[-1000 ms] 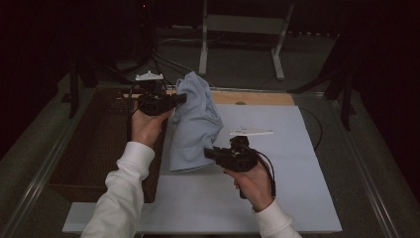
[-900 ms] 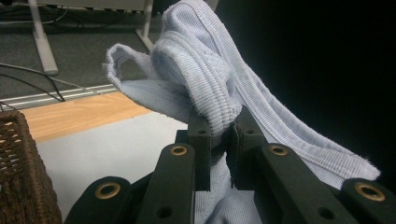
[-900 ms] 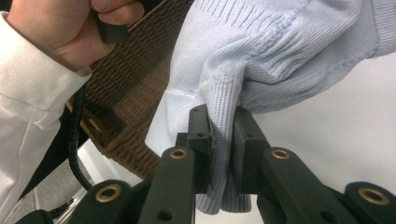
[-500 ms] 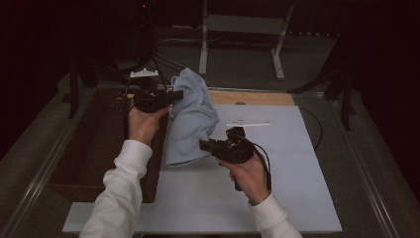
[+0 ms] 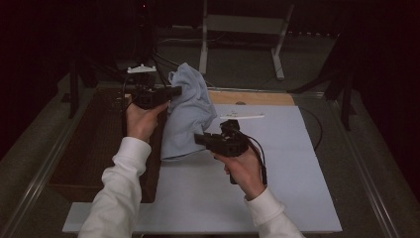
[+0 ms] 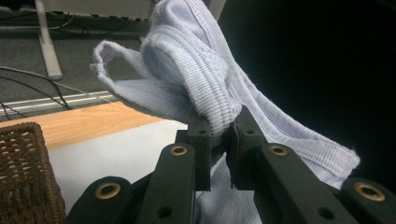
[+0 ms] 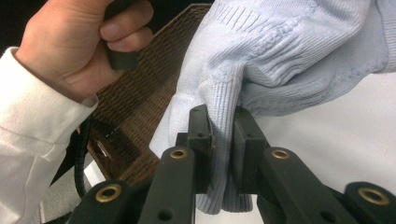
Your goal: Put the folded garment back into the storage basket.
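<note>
A pale blue knitted garment [image 5: 188, 114] hangs in the air between my two grippers, above the white sheet [image 5: 277, 163]. My left gripper [image 5: 174, 91] holds its upper edge, shut on a bunched ribbed fold [image 6: 212, 105] that fills the gap between the jaws. Lower and to the right, my right gripper [image 5: 199, 140] is shut on a ribbed hem [image 7: 223, 126] of the same garment. The cloth [image 7: 280, 51] drapes over and past the right jaws. The left hand [image 7: 70, 51] that carries the other gripper appears in the right gripper view.
A brown wicker basket [image 5: 94, 144] lies to the left of the white sheet, below the left hand; its weave [image 6: 23, 172] is close by. A wooden board edge [image 5: 252, 97] and a small white strip [image 5: 242, 117] lie behind the garment. Cables and a metal stand [image 5: 242, 25] are at the back.
My right gripper has moved left and a little up with the garment's hem in it. The hanging cloth has bunched up shorter. The left gripper has stayed almost in place.
</note>
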Demonstrator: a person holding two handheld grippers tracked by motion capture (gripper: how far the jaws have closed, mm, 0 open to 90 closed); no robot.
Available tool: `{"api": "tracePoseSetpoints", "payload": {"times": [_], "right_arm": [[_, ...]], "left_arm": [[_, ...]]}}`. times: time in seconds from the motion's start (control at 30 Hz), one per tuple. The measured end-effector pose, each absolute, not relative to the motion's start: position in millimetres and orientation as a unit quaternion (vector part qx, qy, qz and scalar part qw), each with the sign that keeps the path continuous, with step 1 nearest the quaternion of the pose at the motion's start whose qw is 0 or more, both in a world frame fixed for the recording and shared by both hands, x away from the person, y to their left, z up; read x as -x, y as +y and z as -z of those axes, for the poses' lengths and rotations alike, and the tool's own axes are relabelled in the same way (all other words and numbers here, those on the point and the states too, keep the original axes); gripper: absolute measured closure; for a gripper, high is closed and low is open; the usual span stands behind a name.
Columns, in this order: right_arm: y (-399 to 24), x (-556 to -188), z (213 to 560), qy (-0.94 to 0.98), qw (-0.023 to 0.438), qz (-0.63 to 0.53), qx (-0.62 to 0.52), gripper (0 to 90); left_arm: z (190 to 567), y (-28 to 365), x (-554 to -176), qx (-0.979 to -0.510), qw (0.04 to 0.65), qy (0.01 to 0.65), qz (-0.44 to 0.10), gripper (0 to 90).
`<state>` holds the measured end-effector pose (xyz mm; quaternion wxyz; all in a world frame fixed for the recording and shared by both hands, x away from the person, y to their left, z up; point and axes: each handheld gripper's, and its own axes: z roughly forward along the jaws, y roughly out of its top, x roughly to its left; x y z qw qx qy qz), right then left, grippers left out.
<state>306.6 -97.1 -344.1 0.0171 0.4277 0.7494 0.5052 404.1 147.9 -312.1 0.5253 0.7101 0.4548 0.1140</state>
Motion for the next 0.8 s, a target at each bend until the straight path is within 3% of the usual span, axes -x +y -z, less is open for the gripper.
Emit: {"api": "tracePoseSetpoints", "payload": {"times": [0.8], "right_arm": [[-64, -323, 331, 0.754, 0.010, -0.512, -0.412, 80.8]], "left_arm": [[305, 174, -403, -0.700, 0.526, 0.466, -0.126, 81.7]]}}
